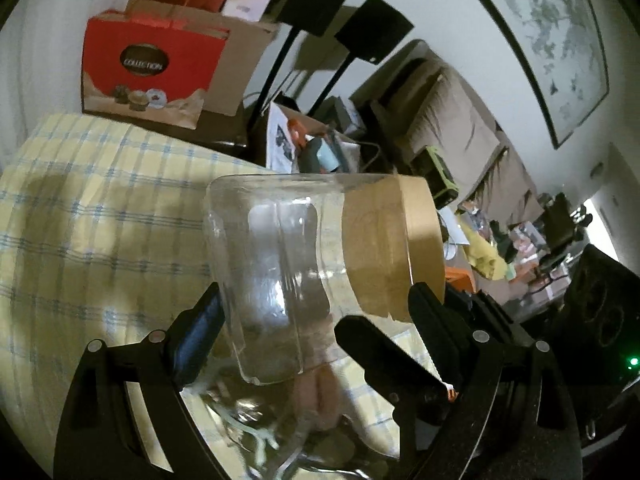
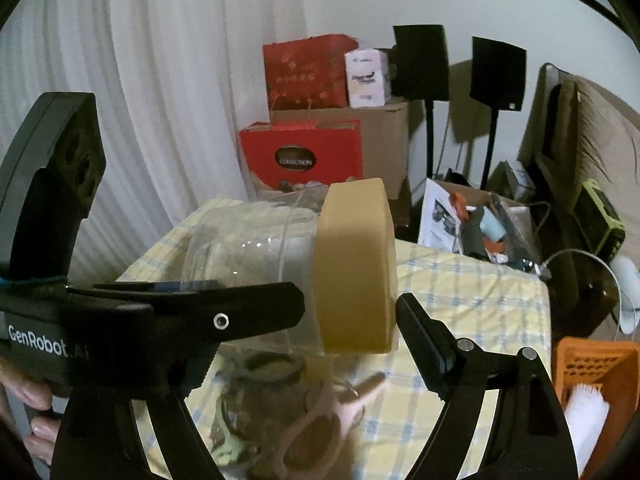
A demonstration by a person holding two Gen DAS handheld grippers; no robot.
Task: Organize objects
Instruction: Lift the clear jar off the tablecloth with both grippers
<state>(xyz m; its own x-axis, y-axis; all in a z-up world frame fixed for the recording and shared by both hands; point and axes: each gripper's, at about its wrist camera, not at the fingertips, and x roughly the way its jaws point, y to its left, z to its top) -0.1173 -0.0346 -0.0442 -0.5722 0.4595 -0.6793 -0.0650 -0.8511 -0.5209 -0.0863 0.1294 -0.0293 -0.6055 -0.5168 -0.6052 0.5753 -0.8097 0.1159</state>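
A clear glass jar (image 1: 280, 272) with a tan lid (image 1: 416, 248) lies sideways in the air above the checked tablecloth (image 1: 80, 220). My left gripper (image 1: 320, 320) is shut on the jar's glass body. In the right wrist view the same jar (image 2: 248, 256) shows with its lid (image 2: 356, 268) pointing right. My right gripper (image 2: 352, 320) is open, and its fingers stand on either side of the lid. The left gripper's finger (image 2: 224, 316) crosses in front of the glass. Pink scissors (image 2: 324, 420) and another jar (image 2: 260, 400) lie on the cloth below.
A red box (image 2: 304, 156) and cardboard boxes (image 2: 384, 136) stand behind the table by a white curtain. Two black speakers on stands (image 2: 420, 64) and a cluttered box (image 2: 480, 220) are at the right. An orange basket (image 2: 596, 380) with a white brush sits at the right edge.
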